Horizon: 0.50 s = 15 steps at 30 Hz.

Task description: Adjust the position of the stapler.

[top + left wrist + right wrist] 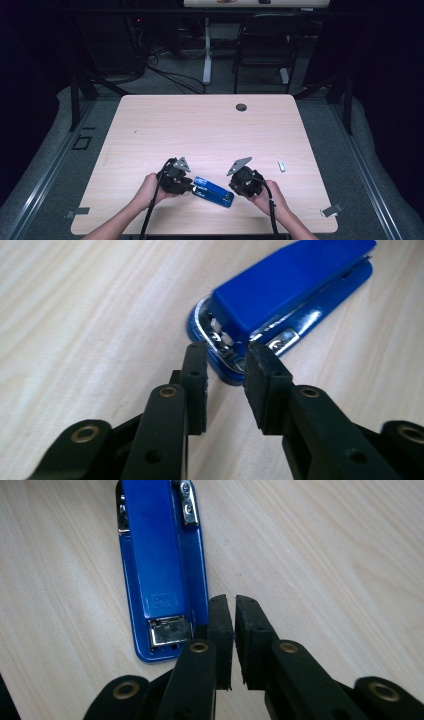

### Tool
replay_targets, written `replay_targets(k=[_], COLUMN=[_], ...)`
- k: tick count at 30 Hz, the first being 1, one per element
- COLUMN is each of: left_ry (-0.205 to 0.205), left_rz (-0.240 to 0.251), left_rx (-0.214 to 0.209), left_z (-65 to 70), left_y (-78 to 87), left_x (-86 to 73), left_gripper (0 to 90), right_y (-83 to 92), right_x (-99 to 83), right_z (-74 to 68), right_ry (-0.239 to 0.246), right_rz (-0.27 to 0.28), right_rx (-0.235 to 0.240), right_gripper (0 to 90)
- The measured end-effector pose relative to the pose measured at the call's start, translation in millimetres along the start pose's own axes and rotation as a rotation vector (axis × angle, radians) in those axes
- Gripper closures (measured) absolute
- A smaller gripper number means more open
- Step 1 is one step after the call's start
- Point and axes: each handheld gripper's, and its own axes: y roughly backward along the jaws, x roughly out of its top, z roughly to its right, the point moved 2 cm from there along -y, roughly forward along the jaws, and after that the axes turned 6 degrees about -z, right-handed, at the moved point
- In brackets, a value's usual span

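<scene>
Overhead: pale wood table, blue stapler, dark room.

The high view looks forward and down from above the person's side onto the whole table, from well back. Each gripper view rides low behind its own jaws, looking along them close over the tabletop. All three share the blue stapler: the left gripper view meets one end just past its jaws, the right gripper view the other.
</scene>
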Motion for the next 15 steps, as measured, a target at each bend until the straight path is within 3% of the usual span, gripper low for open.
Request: replay_targets(k=[10,15], left_ry=[0.008,0.022], left_rz=[0.029,0.046], left_rx=[0.007,0.006], left_z=[3.1,2.6], left_y=[-5.2,-5.0], left_x=[2.5,2.4], left_gripper=[73.7,73.4], right_y=[-12.5,-14.0], right_x=[1.8,1.2], right_z=[-7.8,-8.4], right_ry=[0.060,0.054], right_rz=[-0.043,-0.039], right_rx=[0.018,0.030], right_gripper=[89.3,90.0])
